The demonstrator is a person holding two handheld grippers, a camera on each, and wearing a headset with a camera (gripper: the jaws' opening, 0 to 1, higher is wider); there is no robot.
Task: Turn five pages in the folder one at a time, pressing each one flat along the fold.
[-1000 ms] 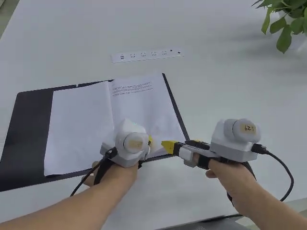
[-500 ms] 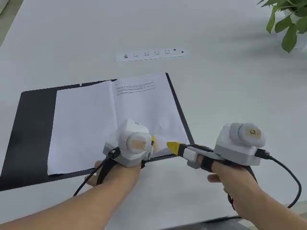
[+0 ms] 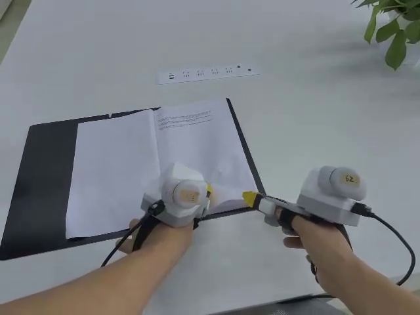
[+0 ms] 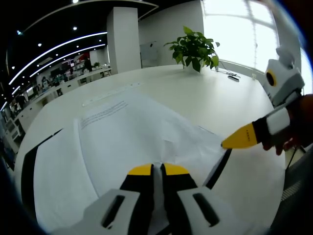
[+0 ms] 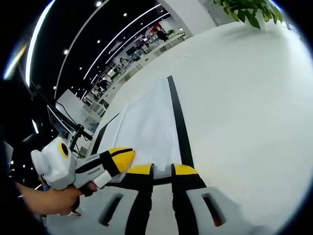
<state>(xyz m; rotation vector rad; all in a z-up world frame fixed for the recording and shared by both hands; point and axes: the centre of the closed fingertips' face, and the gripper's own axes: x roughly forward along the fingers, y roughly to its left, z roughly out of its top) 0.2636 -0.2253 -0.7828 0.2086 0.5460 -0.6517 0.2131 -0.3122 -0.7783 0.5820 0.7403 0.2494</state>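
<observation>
Lying open, folder (image 3: 46, 170) long axis left-right; left fingers (image 4: 142, 171) pinching page (image 3: 210, 147), right fingers (image 5: 186, 170) closed.

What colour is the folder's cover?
Black. The folder shows best in the head view.

Black folder (image 3: 46, 164) lies open & flat ahead of the left tongs (image 3: 209, 191); L pg (image 3: 111, 170) blank white, R pg (image 3: 197, 144) white w/ a few print lines at far end. R pg's near edge lifted & creased, nipped in left tongs' tips; folder's near-right corner just beside right tongs (image 3: 250, 197).
</observation>
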